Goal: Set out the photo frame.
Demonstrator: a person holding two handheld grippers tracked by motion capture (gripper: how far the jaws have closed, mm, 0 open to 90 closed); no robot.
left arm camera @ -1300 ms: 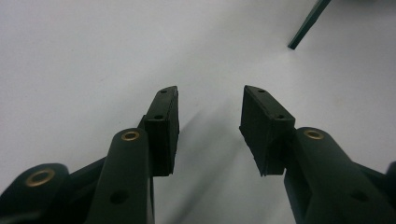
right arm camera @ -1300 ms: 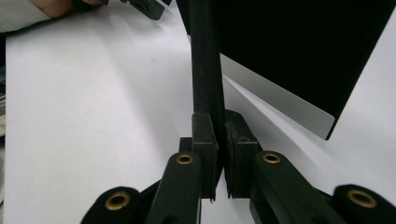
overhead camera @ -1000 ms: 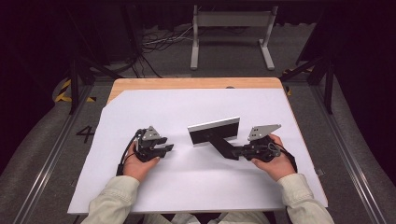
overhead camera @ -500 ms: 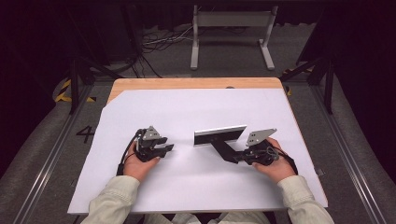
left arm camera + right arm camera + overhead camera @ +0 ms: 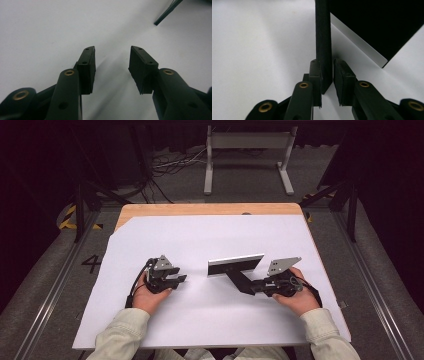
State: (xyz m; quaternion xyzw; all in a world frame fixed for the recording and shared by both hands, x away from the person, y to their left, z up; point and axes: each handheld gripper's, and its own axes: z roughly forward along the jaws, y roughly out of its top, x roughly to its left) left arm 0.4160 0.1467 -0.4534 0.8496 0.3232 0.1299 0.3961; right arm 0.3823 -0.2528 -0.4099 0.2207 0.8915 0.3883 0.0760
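Lying on the white sheet (image 5: pixel 200 320), the black stand (image 5: pixel 235 268) points its stem into your right gripper (image 5: pixel 327 82), jaws just easing apart around it; left gripper (image 5: pixel 181 279) gapes empty, farther off.

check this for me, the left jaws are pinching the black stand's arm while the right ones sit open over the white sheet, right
The sides are swapped. In the high view the right gripper has the black stand by its arm, and the right gripper view shows that arm between its jaws, which have just been opening. The left gripper is the one open over the white sheet.
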